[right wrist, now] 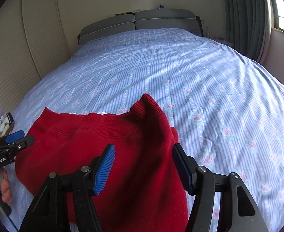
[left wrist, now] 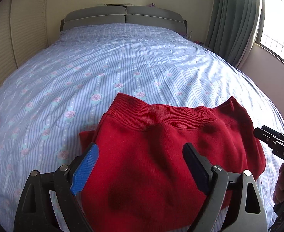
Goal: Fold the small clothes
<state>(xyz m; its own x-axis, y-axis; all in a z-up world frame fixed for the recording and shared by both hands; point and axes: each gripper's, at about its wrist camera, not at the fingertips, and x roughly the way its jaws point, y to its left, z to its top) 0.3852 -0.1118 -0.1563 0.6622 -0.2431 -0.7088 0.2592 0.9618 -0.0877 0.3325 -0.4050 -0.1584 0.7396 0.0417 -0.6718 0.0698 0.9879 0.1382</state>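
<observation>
Garment: a red sweatshirt [left wrist: 151, 154] lies on the near part of the bed, its ribbed band [left wrist: 157, 114] turned toward the headboard, one corner humped up on the right side.

Left tool [left wrist: 140, 166]: fingers wide apart over the near left part of the cloth, gripping nothing; whether the pads touch the fabric I cannot tell.

Right tool [right wrist: 143, 166]: likewise spread open, poised over the right side of the garment just below the raised corner [right wrist: 147, 102], nothing between its pads.

Step in hand: as I judge it, both tools are placed to take hold for the next fold.

Doing it well: pinch through all the layers at an edge, both sides level, lift only enough to clear the sheet, then lay the fold down so the edges meet. The humped corner wants flattening first, or the fold may trap a lump.

Fabric: thick, soft fleece-knit with a matte nap; the band is closely ribbed and stitched on with a visible seam. It should hold a crease loosely and sag where unsupported.

Pads: blue, finely ridged, on black frames with metal pivot pins.

Bed sheet [left wrist: 122, 61]: thin blue-striped cotton with pink roses, rippled with wrinkles, liable to drag along with the garment.

Headboard [left wrist: 124, 17]: grey, padded, in two halves.

Other clothes [right wrist: 1, 123]: a small pale heap at the left edge of the bed.

Curtain [left wrist: 236, 19]: grey-green, in heavy pleats by the window.
</observation>
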